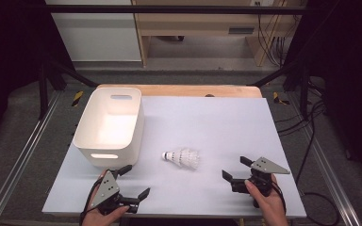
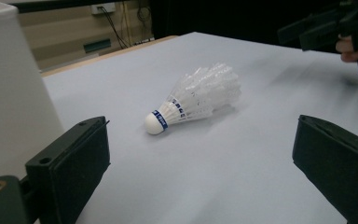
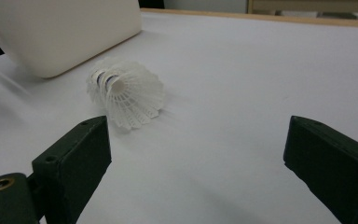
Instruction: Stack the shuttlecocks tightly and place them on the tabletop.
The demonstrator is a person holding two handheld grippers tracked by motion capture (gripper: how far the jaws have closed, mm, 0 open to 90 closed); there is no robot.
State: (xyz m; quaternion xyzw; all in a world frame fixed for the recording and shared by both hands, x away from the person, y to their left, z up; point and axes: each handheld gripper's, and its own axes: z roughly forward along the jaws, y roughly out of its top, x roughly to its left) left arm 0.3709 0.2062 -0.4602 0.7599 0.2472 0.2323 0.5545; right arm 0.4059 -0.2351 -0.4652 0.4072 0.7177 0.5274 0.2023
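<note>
While the white bin [image 1: 108,127] sits at the counter's [image 1: 226,117] left, the shuttlecock [image 1: 183,158] lies just right of it. Both grippers, left [image 1: 135,181] and right [image 1: 234,169], hover with fingers wide, empty. Squeeze the feathery skirt too hard and it'll probably crumple or roll off.

Just ahead of the left gripper [image 1: 135,181], whose jaws are matt black plastic, lies a shuttlecock [image 1: 183,158] of white, faintly glossy plastic mesh (its cap smooth), beside a smooth white plastic bin [image 1: 108,126] on a matt pale sheet [image 1: 217,122] over wood.
</note>
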